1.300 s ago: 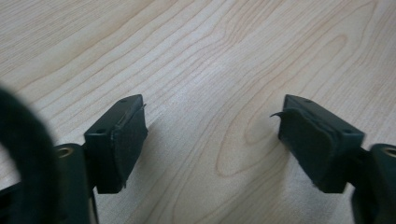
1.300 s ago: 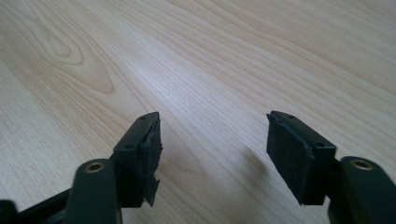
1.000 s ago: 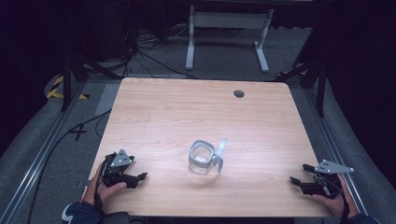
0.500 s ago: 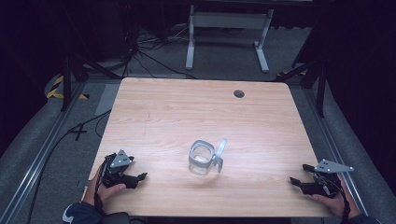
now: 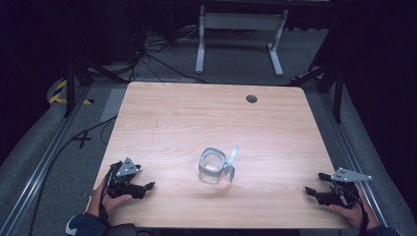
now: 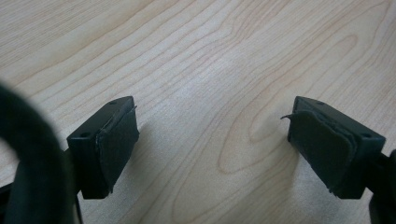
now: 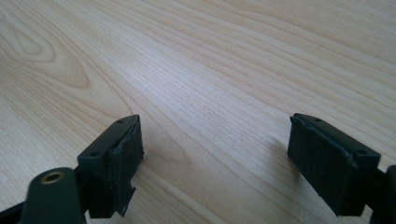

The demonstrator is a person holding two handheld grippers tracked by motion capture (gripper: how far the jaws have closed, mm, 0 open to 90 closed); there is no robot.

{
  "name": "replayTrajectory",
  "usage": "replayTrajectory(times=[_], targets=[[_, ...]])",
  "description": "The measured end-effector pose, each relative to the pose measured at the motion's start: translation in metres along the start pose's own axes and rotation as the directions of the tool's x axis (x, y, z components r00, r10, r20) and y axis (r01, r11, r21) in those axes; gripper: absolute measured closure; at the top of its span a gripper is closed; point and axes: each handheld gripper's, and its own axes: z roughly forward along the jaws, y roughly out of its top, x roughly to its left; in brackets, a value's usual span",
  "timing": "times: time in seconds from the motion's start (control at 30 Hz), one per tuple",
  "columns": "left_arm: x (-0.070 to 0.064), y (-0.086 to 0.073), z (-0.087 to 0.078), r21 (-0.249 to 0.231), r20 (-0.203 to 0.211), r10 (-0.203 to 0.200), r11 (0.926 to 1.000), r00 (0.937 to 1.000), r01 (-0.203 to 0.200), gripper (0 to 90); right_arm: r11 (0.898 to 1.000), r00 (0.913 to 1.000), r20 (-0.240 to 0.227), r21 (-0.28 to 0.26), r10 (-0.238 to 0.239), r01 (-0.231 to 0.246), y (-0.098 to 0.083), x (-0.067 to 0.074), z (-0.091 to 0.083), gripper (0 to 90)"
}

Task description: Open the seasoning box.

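— So, what sits on the pale wood-grain surface (image 5: 187, 118)?
— One clear glass jug with a grey rim and handle (image 5: 215, 166), upright, just below the frame's middle in the high view.
— And the tools?
— Left black two-jaw gripper (image 5: 145, 186) rests at the lower left, right black two-jaw gripper (image 5: 313, 189) at the lower right, both well apart from the jug.
— Their fingers (image 6: 116, 142)?
— Spread wide on each, with bare wood between them.
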Motion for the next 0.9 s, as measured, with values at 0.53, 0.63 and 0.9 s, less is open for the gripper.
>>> replayTrajectory(times=[0.53, 0.63, 0.9], targets=[[0.0003, -0.0001, -0.0002, 0.001, -0.002, 0.002, 1.0000, 1.0000, -0.002, 16.2, 1.000, 1.0000, 0.000, 0.001, -0.005, 0.005, 0.0008, -0.0004, 0.0010, 17.1], [0.0005, 0.0000, -0.0001, 0.001, -0.002, 0.002, 1.0000, 1.0000, -0.002, 16.1, 1.000, 1.0000, 0.000, 0.001, -0.005, 0.005, 0.0008, -0.0004, 0.0010, 17.1], [0.0004, -0.0001, -0.0001, 0.000, -0.001, 0.001, 1.0000, 1.0000, -0.001, 16.0, 1.000, 1.0000, -0.003, 0.001, -0.006, 0.006, 0.0011, -0.0007, 0.0013, 16.9]])
